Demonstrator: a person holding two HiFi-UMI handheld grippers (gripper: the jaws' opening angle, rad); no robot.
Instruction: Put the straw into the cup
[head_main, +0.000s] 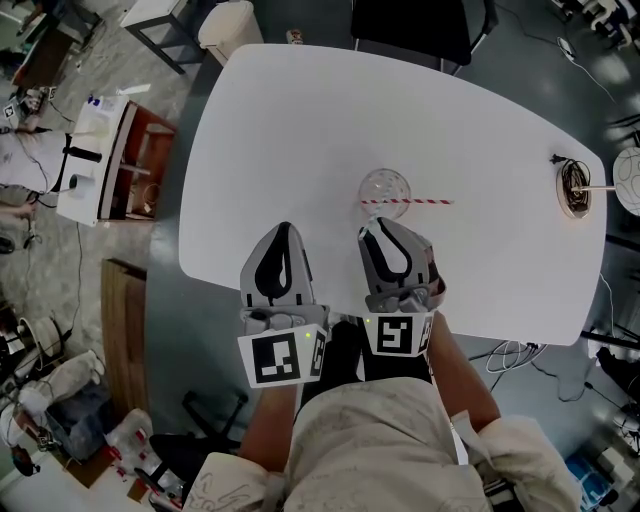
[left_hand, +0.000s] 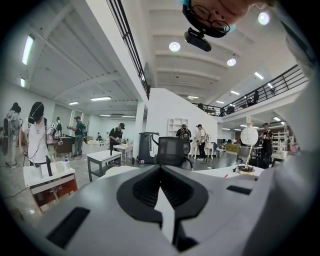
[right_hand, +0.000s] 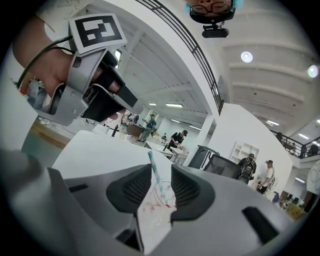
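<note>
A thin striped straw (head_main: 410, 202) leans in the round clear cup (head_main: 372, 180). The right gripper view shows the ribbed right tongs (right_hand: 161, 170) apart; the left tongs (left_hand: 160, 170) are together.

a white bench (head_main: 300, 120) with rounded corners fills the middle of the head view, and near its right edge sits a small round tan base (head_main: 575, 190) with a dark cable on it. past the bench's top edge stands a black chair (head_main: 410, 25), and at the upper left a white cart (head_main: 100, 160) stands on the grey floor (head_main: 180, 300) above a brown wooden board (head_main: 125, 330). in the left gripper view, people (left_hand: 37, 135) stand in a large hall at the frame's left.
</note>
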